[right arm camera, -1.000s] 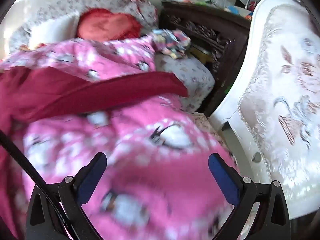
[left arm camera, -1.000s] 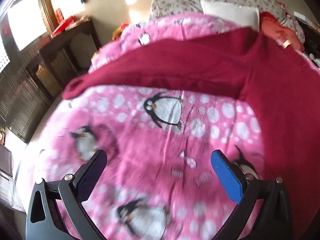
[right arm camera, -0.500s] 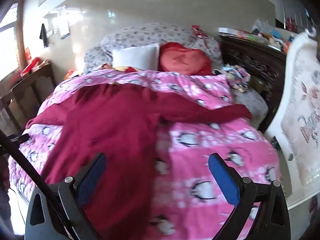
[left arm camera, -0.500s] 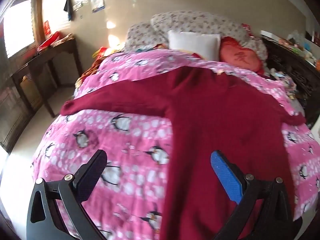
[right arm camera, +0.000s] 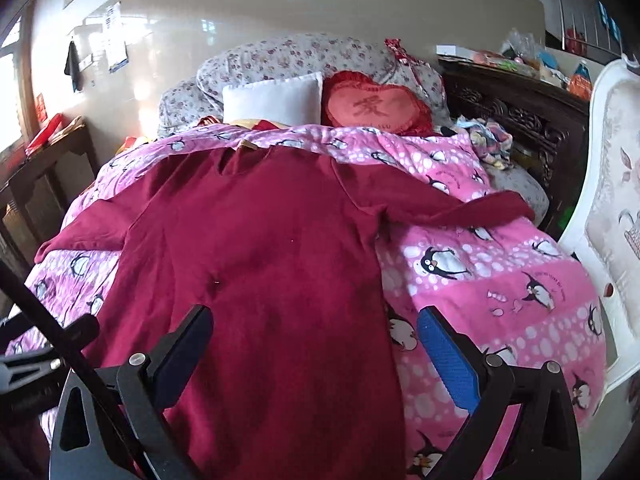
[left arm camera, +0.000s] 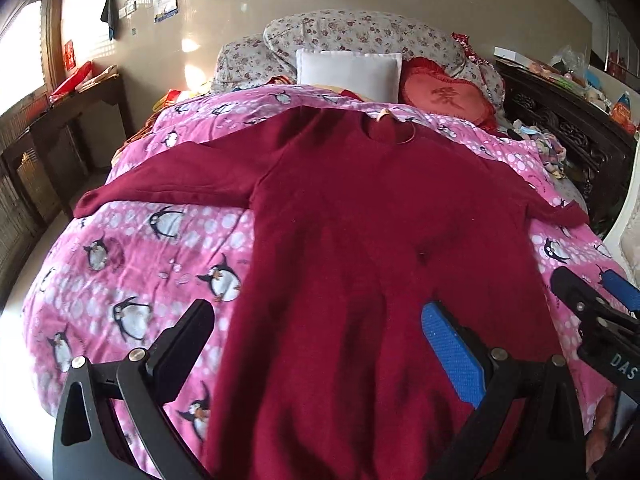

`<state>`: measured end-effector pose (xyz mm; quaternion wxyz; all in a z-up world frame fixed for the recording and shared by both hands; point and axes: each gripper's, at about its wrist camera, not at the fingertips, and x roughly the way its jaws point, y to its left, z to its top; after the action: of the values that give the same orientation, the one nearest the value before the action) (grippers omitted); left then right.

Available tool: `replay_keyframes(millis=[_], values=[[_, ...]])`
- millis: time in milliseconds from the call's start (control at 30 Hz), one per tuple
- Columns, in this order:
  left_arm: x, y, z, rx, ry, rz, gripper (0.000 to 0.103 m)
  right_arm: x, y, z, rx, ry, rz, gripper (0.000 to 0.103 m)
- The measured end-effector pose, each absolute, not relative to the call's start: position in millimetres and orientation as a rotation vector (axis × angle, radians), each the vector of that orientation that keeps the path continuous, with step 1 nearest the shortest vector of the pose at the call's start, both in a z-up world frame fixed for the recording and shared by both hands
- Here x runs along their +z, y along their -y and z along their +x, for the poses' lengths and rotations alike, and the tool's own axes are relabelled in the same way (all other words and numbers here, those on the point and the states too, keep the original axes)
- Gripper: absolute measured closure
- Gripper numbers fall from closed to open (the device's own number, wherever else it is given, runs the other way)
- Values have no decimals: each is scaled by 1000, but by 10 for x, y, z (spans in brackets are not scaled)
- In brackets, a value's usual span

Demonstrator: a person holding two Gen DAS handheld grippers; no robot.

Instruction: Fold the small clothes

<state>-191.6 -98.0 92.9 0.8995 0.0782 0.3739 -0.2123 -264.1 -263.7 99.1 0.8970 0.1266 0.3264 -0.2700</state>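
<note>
A dark red long-sleeved garment (left arm camera: 360,240) lies spread flat on the pink penguin quilt (left arm camera: 152,264), collar toward the pillows, both sleeves stretched out sideways. It also shows in the right wrist view (right arm camera: 272,264). My left gripper (left arm camera: 316,340) is open and empty, held above the garment's lower part near the foot of the bed. My right gripper (right arm camera: 312,344) is open and empty, held above the garment's lower right edge. The right gripper also shows at the right edge of the left wrist view (left arm camera: 592,300).
A white pillow (left arm camera: 348,74), a red heart cushion (left arm camera: 444,98) and floral pillows (left arm camera: 360,36) lie at the head. A dark carved cabinet (right arm camera: 520,120) and a white upholstered chair (right arm camera: 612,200) stand right of the bed. A dark wooden table (left arm camera: 60,120) stands left.
Both grippers have pulled back and up from close over the quilt near the sleeves to the foot of the bed. The whole garment is now in view.
</note>
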Motion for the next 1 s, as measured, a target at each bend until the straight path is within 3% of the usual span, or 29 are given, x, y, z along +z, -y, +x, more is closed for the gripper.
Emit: replay_keyframes(millis=[1000], values=[[689, 1017, -1735, -384, -792, 173, 0, 801, 2624, -2381, -547, -712, 273, 0]])
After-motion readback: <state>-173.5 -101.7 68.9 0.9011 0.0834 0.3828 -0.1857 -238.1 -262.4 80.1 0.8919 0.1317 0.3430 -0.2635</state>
